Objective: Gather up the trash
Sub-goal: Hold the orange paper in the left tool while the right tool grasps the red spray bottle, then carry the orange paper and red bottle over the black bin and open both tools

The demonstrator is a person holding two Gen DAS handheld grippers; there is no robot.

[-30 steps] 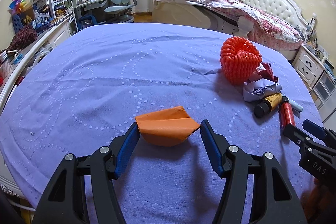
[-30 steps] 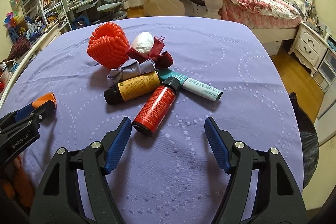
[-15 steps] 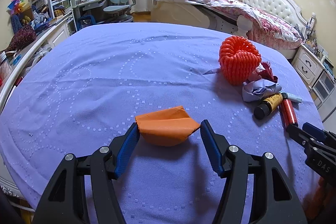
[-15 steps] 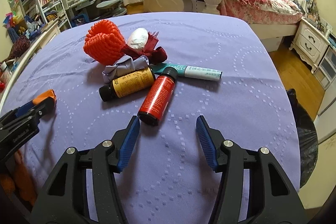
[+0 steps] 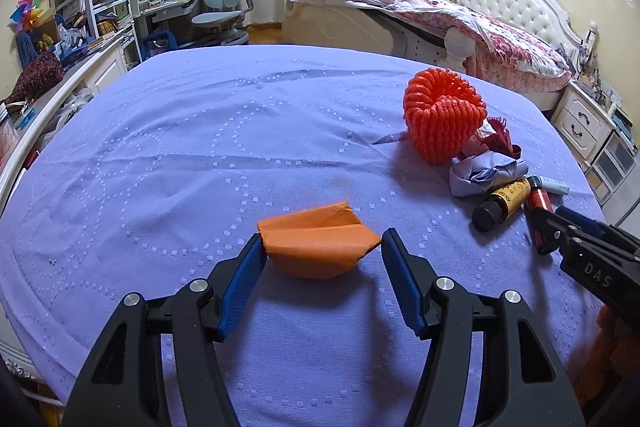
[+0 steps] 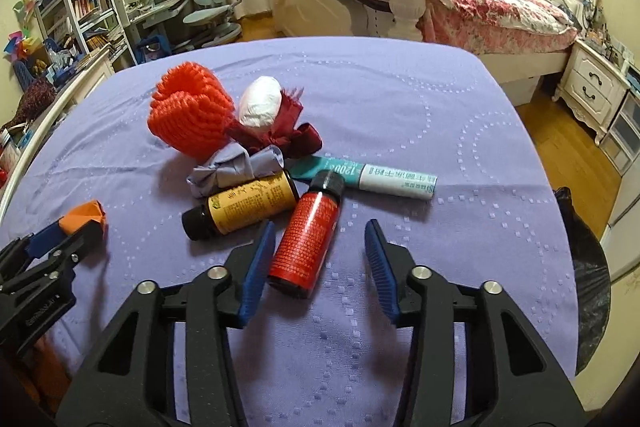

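Note:
My left gripper [image 5: 322, 239] is shut on a folded orange paper [image 5: 316, 247], both pads against its ends, over the purple cloth. My right gripper [image 6: 320, 227] straddles a red bottle [image 6: 306, 235] lying on the cloth. Its jaws are closing: the left pad is at the bottle's side, the right pad still stands clear. Behind it lie a yellow bottle [image 6: 248, 207], a teal and white tube [image 6: 384, 179], crumpled lilac paper [image 6: 236, 169], a dark red ribbon [image 6: 296, 139], a white wad [image 6: 260, 103] and an orange-red foam net [image 6: 188, 115].
The purple cloth [image 5: 200, 147] covers a wide surface whose right edge drops to a wooden floor, where a black bag [image 6: 588, 287] stands. A white rail with shelves and clutter runs along the left. A bed and a nightstand lie beyond.
My right gripper has moved forward over the red bottle and its jaws have narrowed around it. The left gripper and its orange paper have stayed put.

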